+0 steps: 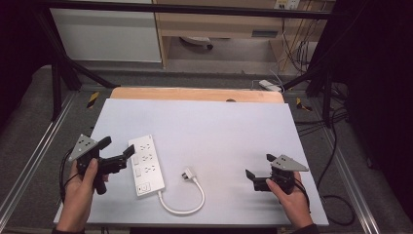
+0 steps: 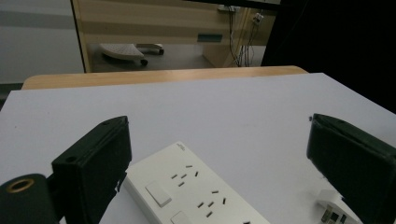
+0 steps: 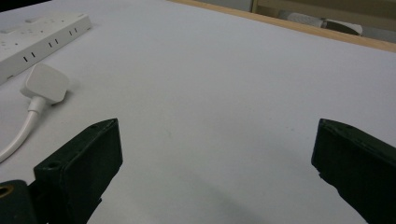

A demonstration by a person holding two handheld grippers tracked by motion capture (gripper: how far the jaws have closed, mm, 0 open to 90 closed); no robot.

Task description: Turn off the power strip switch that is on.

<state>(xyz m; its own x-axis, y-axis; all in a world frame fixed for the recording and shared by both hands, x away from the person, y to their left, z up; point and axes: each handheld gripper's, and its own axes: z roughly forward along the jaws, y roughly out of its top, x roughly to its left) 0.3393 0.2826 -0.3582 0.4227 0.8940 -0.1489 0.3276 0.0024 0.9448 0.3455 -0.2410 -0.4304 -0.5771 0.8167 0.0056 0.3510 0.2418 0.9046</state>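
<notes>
A white power strip (image 1: 146, 165) lies on the white table (image 1: 209, 122), left of centre, with its sockets facing up. Its white cable (image 1: 182, 208) loops round to a white plug (image 1: 188, 173) lying loose just right of the strip. My left gripper (image 1: 117, 147) stands open beside the strip's left side, holding nothing. In the left gripper view the strip (image 2: 196, 191) lies between the wide-apart jaws of the left gripper (image 2: 217, 135), and the plug (image 2: 334, 212) sits by the right jaw. My right gripper (image 1: 260, 165) is open over bare table at the right. Seen from the right gripper (image 3: 215, 133), the plug (image 3: 45, 83) and strip (image 3: 37, 39) lie far left.
A wooden strip (image 1: 195, 94) runs along the table's far edge. Black frame bars (image 1: 58, 78) stand at both far corners. Cables (image 1: 336, 195) trail on the floor to the right, and a small white device (image 1: 269, 85) lies beyond the table.
</notes>
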